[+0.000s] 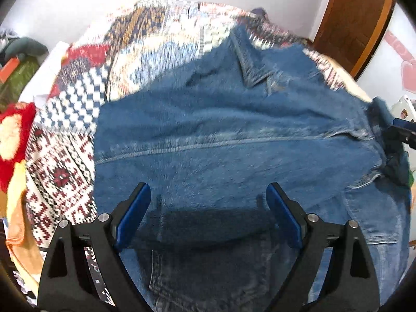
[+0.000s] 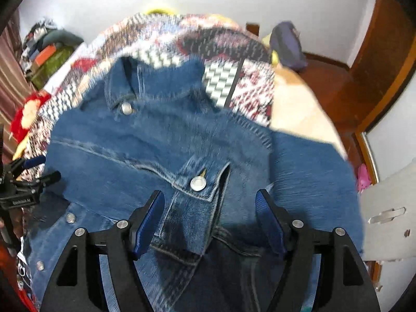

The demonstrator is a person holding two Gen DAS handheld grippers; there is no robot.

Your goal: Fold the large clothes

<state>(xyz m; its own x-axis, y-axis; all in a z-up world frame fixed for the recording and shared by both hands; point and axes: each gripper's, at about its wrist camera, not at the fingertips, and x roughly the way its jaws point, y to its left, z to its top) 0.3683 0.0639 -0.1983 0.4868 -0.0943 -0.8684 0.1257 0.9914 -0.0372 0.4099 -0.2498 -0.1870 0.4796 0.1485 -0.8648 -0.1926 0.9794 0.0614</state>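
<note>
Blue denim jacket point(image 1: 234, 135) spread out flat on a bed, over a patterned blanket point(image 1: 85, 104) of red, white and blue squares. Collar point(image 2: 124, 88) toward the far end, near the wall. Chest pocket flap point(image 2: 200, 179) with a shiny metal button point(image 2: 198, 183) just ahead of the right gripper point(image 2: 210, 200). More buttons down the front edge on the left side. Left gripper point(image 1: 208, 193) up over the jacket's wide back part, fingers spread far apart, nothing between them, dark shadow on the cloth below. Right gripper also wide open, holding nothing, blue pads point(image 2: 149, 221) on each side of the pocket. Red fuzzy cushion point(image 1: 13, 140) by the blanket's left edge. Brown wooden door point(image 2: 377, 65) off to the right. Both views a bit blurry.
</note>
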